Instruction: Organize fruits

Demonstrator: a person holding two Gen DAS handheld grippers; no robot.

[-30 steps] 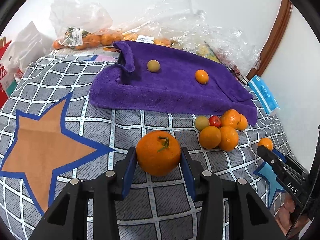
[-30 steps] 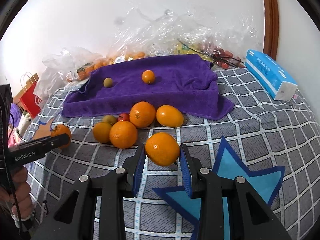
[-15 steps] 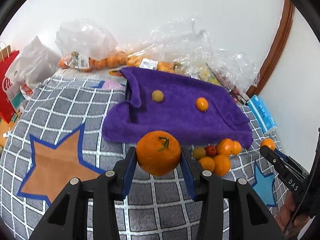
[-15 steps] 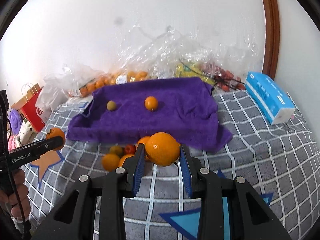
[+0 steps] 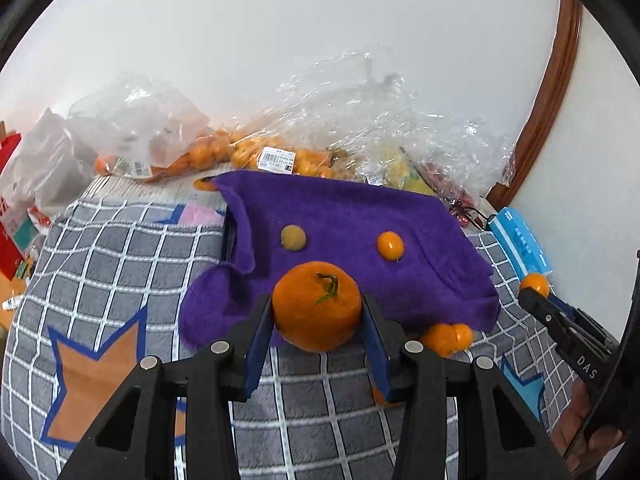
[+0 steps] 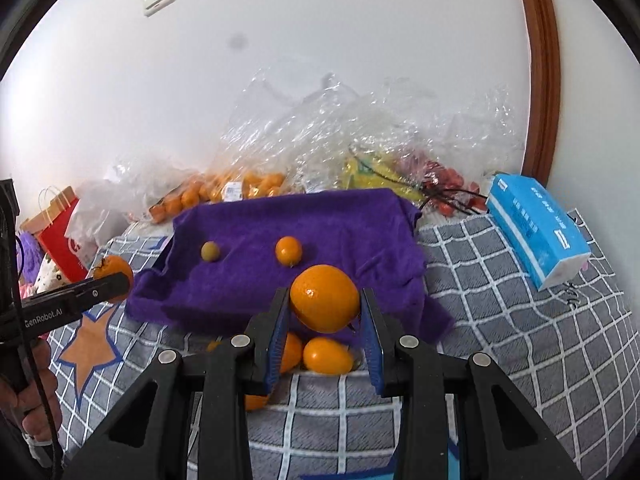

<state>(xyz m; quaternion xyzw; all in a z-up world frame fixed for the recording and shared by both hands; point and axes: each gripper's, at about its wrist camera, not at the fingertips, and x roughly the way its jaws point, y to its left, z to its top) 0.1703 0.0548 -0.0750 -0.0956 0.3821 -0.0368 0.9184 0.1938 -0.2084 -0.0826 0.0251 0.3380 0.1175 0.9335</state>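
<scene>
- Left wrist view: the left gripper (image 5: 318, 320) has its jaws closed on a stemmed orange (image 5: 317, 306), blue pads pressed to both flanks, stem uppermost. The fruit hangs clear of the checked bed cover (image 5: 120, 248), over the near edge of the purple towel (image 5: 344, 208).
- On the towel lie a small green fruit (image 5: 293, 237) and a small orange fruit (image 5: 390, 245), well apart. A few loose oranges (image 5: 446, 337) sit at the towel's near right edge.
- Right wrist view: the right gripper (image 6: 325, 320) holds a smooth orange (image 6: 324, 298) between narrowly set jaws, also off the cover, above the remaining heap (image 6: 327, 356).
- Bagged fruit (image 6: 224, 192) and a blue tissue pack (image 6: 536, 232) lie behind and to the right, outside the work area.
- Judgement: the step in hand is carrying both oranges to the towel.
- Recommendation: keep both grips firm in transit, lower each fruit onto flat towel clear of the two already there, and release only once it rests, since round fruit may roll off the sloped edge.
</scene>
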